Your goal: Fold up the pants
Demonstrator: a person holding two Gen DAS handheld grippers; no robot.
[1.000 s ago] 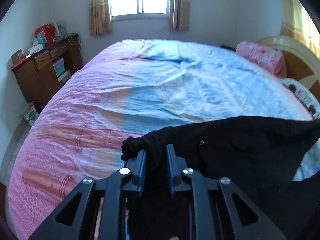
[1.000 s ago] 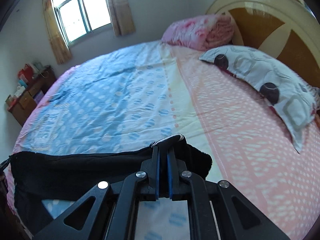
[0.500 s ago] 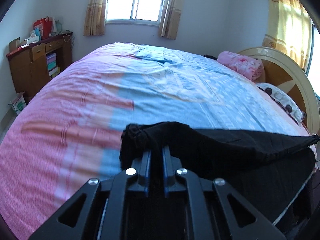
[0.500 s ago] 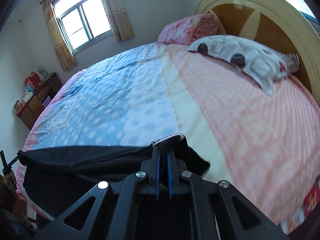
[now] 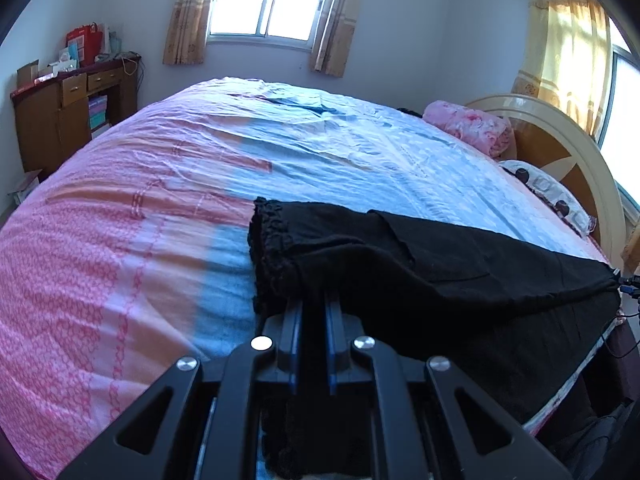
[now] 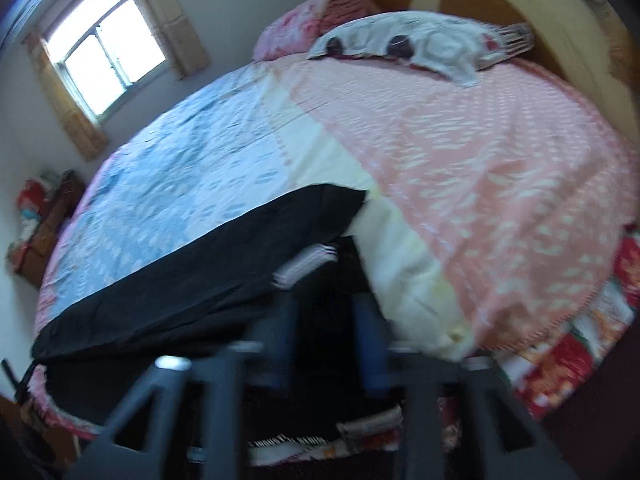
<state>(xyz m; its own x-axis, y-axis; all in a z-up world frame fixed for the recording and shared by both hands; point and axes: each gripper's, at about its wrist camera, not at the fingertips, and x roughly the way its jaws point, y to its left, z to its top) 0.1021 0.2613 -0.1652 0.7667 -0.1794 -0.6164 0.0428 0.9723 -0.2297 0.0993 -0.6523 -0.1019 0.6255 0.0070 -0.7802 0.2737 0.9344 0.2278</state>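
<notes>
Black pants lie stretched across the near edge of the bed. Their gathered waistband end is on the left in the left wrist view. My left gripper is shut on the cloth just behind that waistband. The right wrist view is blurred. There the other end of the pants, with a white striped tag, has dropped onto the sheet. My right gripper is opening. Its fingers stand apart, with dark cloth lying between them but not pinched.
A spotted pillow and a rolled pink blanket lie by the round headboard. A wooden cabinet stands against the left wall under a window. The bed's edge falls away just below the pants.
Both grippers came down toward the bed and the pants went from hanging taut to lying on the sheet. The right jaws parted and let go of the cloth. The left stayed shut.
</notes>
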